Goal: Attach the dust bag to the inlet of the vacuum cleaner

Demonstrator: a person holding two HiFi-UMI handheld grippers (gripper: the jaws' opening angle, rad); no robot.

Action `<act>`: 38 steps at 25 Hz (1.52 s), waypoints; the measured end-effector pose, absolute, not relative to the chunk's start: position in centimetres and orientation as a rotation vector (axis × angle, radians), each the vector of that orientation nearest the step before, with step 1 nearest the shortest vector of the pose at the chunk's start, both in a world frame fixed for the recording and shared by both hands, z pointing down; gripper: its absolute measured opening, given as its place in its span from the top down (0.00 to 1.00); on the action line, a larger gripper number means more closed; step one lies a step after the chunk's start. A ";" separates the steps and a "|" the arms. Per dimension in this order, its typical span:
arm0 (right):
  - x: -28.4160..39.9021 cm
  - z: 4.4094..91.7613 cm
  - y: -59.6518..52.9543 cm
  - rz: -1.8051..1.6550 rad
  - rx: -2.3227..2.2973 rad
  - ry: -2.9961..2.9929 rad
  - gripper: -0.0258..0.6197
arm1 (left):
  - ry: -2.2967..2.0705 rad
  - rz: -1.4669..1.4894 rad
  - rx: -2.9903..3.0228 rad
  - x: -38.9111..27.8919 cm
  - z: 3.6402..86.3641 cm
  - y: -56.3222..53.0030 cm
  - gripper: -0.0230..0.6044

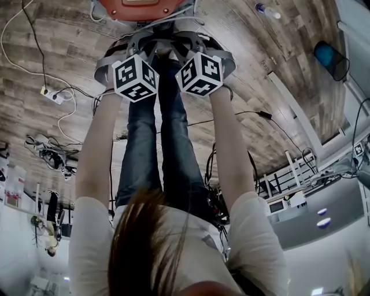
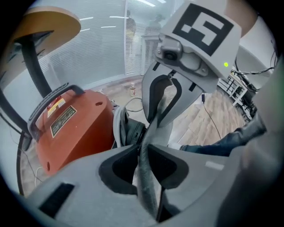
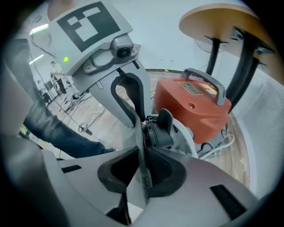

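The orange vacuum cleaner [image 2: 75, 128] stands on the wooden floor, with its black inlet [image 3: 159, 131] facing me. The grey fabric dust bag [image 2: 148, 177] hangs in front of that inlet. My left gripper [image 2: 143, 148] is shut on one fold of the bag's edge. My right gripper [image 3: 143, 153] is shut on another fold of it [image 3: 141, 177]. The two grippers stand side by side, close together and pointing steeply down. In the head view their marker cubes [image 1: 136, 77] [image 1: 200, 73] hide the jaws, and grey bag fabric [image 1: 167, 43] spreads just beyond them, below the vacuum [image 1: 139, 7].
A round wooden table on black legs [image 3: 222, 17] stands over the vacuum. A white cable [image 3: 224, 142] lies beside the vacuum. A power strip and cords [image 1: 55, 95] lie on the floor at the left. The person's legs in jeans [image 1: 162, 144] are between the arms.
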State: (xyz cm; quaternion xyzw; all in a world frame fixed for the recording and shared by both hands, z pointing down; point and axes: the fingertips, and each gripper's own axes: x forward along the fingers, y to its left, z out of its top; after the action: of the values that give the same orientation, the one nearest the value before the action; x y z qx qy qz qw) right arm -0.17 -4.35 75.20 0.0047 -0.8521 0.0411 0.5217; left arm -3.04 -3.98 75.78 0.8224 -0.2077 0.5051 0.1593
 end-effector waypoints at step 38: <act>0.1 74.3 -4.2 0.288 0.113 -2.035 0.63 | -0.718 1.236 2.226 -2.9 74.7 -3.9 0.67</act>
State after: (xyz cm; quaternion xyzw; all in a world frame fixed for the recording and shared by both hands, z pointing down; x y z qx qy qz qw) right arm 0.09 -4.22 74.27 0.0472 -0.8470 0.1198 0.5157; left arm -2.86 -3.91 74.66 0.8157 -0.2630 0.4528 0.2458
